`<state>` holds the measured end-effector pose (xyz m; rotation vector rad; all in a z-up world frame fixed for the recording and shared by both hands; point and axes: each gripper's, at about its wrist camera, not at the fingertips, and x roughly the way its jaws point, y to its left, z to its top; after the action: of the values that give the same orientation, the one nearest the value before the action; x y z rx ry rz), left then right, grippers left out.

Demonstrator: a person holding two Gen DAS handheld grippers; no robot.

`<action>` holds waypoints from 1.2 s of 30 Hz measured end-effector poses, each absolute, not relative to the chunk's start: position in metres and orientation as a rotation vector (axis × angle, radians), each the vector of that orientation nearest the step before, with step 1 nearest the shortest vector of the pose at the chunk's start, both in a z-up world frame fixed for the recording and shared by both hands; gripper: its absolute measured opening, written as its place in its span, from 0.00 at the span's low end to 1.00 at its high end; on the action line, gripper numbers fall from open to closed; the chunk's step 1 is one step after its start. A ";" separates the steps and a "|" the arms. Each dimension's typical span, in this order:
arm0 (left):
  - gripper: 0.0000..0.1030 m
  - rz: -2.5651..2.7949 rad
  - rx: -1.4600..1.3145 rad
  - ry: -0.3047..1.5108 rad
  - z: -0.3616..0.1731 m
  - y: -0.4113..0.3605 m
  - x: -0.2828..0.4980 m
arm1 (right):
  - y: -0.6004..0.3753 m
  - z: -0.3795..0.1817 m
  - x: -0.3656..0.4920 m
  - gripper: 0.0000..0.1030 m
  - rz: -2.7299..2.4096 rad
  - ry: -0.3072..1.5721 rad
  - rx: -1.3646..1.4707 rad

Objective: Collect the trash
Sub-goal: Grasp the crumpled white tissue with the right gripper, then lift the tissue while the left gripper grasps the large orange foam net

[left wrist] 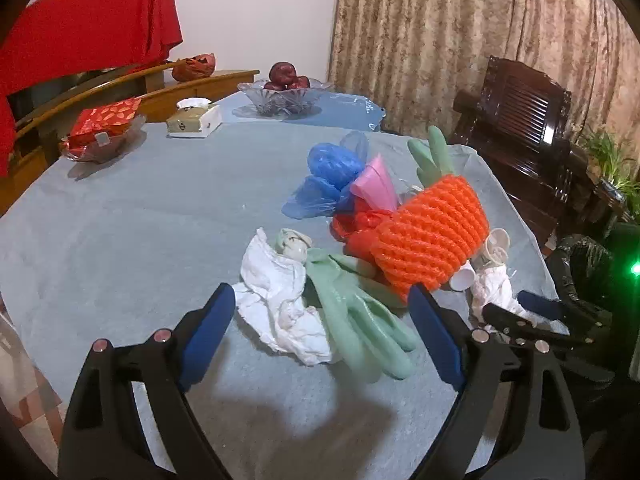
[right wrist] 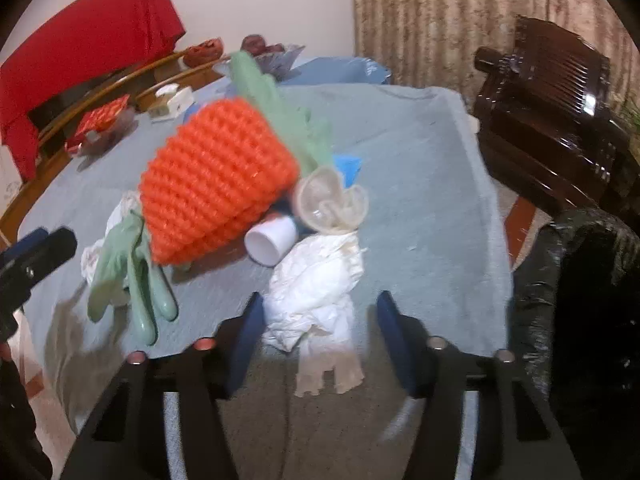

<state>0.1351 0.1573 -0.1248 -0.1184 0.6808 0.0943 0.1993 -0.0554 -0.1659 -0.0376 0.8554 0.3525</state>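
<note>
A curtained room with a dark carved chair (left wrist: pixel 520 120) lies beyond a desk (left wrist: pixel 120 220) under a pale blue, slightly nubby cloth. From the left wrist, the left tool (left wrist: pixel 320 328) stands wide apart, gripping nothing; straight ahead between its blue pads lie crumpled white paper (left wrist: pixel 276 308) and a limp, smooth green rubber glove (left wrist: pixel 360 320). Beyond them sits a ribbed orange foam net (left wrist: pixel 432 232), with blue plastic bags (left wrist: pixel 328 176) and a pink one (left wrist: pixel 376 184) farther off. To its right a black-lined bin (left wrist: pixel 580 264) waits off the desk edge.

From the right wrist, the right tool (right wrist: pixel 320 336) straddles a second wad of soft white tissue (right wrist: pixel 316 296); its left pad looks close to the wad, the right pad is visibly clear, so it is not yet clamped. Just ahead are a small white cup (right wrist: pixel 272 244) and a crushed clear plastic cup (right wrist: pixel 332 200).

The risks, as I judge them: the tissue is loose and may tear or slip out in part; closing low could pinch the cloth and drag everything; the left tool could catch glove and paper together and drop one short of the bin.
</note>
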 end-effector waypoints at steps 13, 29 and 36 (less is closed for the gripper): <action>0.82 0.020 -0.114 0.686 -0.125 0.127 0.152 | -0.072 -0.145 0.183 0.21 0.392 0.811 -0.005; 0.82 -0.019 -0.108 0.741 -0.145 0.100 0.203 | -0.100 -0.129 0.185 0.21 0.335 0.762 0.023; 0.56 -0.031 -0.108 0.782 -0.155 0.094 0.217 | -0.101 -0.131 0.185 0.21 0.339 0.761 0.020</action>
<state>0.2171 0.0942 -0.1550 -0.1078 0.7825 -0.0314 0.1848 -0.1008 -0.1309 0.0202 0.7607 0.3390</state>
